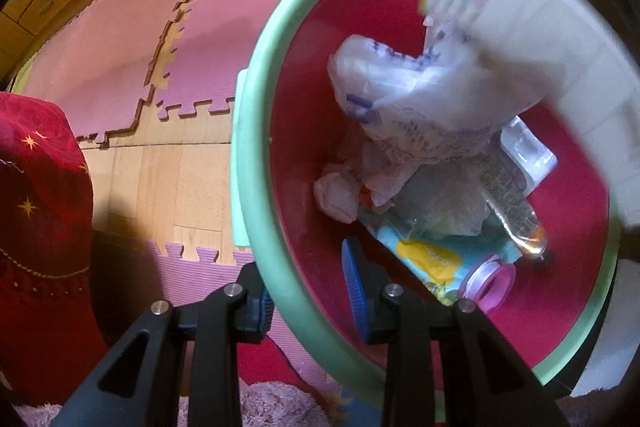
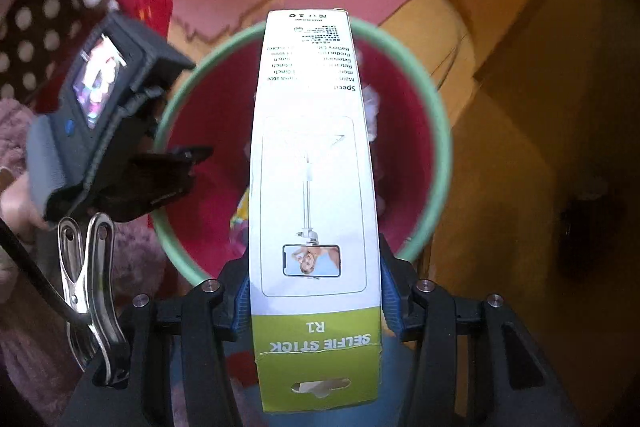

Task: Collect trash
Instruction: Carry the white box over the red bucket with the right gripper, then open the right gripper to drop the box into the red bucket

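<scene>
- While the left tongs (image 1: 308, 301) are pinching the green rim of the red bin (image 1: 256, 163), 1 blue pad is sitting inside the wall and 1 outside.
- Right tongs (image 2: 314, 301) are clamped on the long white selfie stick box (image 2: 316, 163), which is hanging over the bin's mouth.
- Crumpled plastic bag (image 1: 404, 99), a clear bottle (image 1: 512, 203) and a pink tape roll (image 1: 492, 285) are lying inside the bin.
- Pink foam mats (image 1: 120, 43) are covering the wooden floor beside it.

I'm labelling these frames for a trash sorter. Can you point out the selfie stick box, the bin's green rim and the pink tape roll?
selfie stick box (image 2: 314, 163): right wrist view, white printed face.
green rim (image 1: 256, 75): left wrist view, left edge.
pink tape roll (image 1: 490, 285): left wrist view, its side.
</scene>
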Demonstrator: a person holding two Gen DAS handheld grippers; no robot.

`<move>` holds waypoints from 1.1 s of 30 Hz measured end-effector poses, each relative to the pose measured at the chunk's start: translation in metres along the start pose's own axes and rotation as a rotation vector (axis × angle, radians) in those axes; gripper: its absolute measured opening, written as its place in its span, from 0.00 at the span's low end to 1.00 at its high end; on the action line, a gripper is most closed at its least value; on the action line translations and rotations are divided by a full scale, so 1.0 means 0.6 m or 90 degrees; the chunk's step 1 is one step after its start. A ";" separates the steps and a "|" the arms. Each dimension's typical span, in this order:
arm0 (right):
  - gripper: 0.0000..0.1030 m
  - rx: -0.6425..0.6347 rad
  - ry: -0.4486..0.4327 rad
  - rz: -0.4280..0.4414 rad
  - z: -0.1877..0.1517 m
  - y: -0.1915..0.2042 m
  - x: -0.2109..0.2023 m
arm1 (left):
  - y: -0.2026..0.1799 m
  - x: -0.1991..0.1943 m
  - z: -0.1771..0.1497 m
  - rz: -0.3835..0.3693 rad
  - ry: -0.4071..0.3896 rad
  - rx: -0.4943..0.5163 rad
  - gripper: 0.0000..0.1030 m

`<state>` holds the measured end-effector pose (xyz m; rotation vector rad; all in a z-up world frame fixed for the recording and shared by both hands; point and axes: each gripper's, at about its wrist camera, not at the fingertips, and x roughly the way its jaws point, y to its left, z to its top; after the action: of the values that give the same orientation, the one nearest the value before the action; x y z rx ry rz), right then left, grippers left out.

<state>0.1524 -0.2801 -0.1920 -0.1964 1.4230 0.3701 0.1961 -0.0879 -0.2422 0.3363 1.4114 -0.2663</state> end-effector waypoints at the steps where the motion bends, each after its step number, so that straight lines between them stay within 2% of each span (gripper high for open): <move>1: 0.50 -0.012 0.022 -0.008 0.011 0.007 0.011 | 0.000 0.000 0.000 -0.002 0.001 -0.002 0.31; 6: 0.50 0.011 0.059 0.013 0.040 0.017 0.039 | 0.002 -0.001 -0.001 -0.010 0.001 -0.004 0.31; 12: 0.50 0.037 0.071 0.020 0.066 0.033 0.089 | 0.008 0.000 -0.001 -0.032 0.008 -0.018 0.31; 20: 0.51 0.063 0.058 0.030 0.055 0.023 0.118 | 0.011 0.002 -0.001 -0.041 0.013 -0.024 0.31; 28: 0.51 0.095 0.064 0.013 0.040 0.031 0.170 | 0.012 0.001 -0.003 -0.048 0.013 -0.027 0.31; 33: 0.52 0.115 0.051 0.021 0.034 0.021 0.171 | 0.012 0.000 -0.002 -0.048 0.013 -0.028 0.31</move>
<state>0.1772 -0.2477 -0.2889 -0.0416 1.5319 0.2607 0.1977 -0.0806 -0.2418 0.2497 1.4501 -0.2940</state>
